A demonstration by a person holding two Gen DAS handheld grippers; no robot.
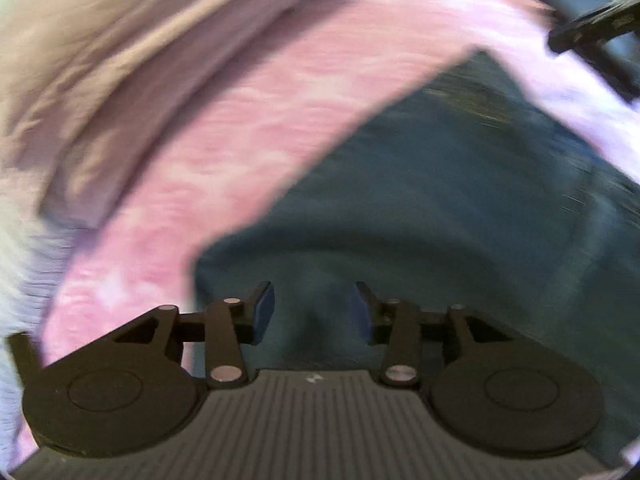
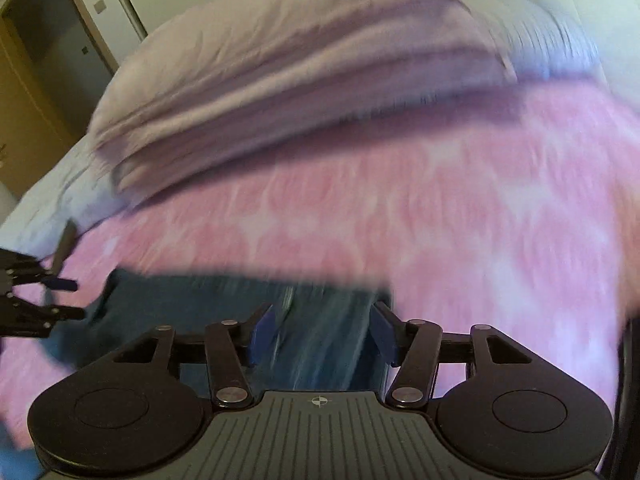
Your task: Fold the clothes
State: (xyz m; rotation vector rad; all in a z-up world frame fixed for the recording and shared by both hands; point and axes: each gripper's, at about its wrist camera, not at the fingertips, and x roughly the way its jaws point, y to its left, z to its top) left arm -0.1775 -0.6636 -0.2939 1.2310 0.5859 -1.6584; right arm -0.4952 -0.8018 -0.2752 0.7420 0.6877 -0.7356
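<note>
Grippers first: we find the left gripper [image 1: 312,312] held low over a dark teal garment [image 1: 420,208], its blue-padded fingers [image 1: 264,312] spread apart with nothing between them. We find the right gripper [image 2: 320,332] likewise parted, with the teal cloth [image 2: 320,328] lying beneath and between its pads; whether it touches the fabric we cannot tell, owing to blur. The garment lies on a pink mottled blanket [image 2: 440,208], filling the lower centre and right of the left view. The right view alone shows a folded lilac quilt [image 2: 280,80] in full, a wooden wardrobe [image 2: 36,80] at upper left, and the left gripper at the left edge. The left view alone shows the right gripper at upper right.
</note>
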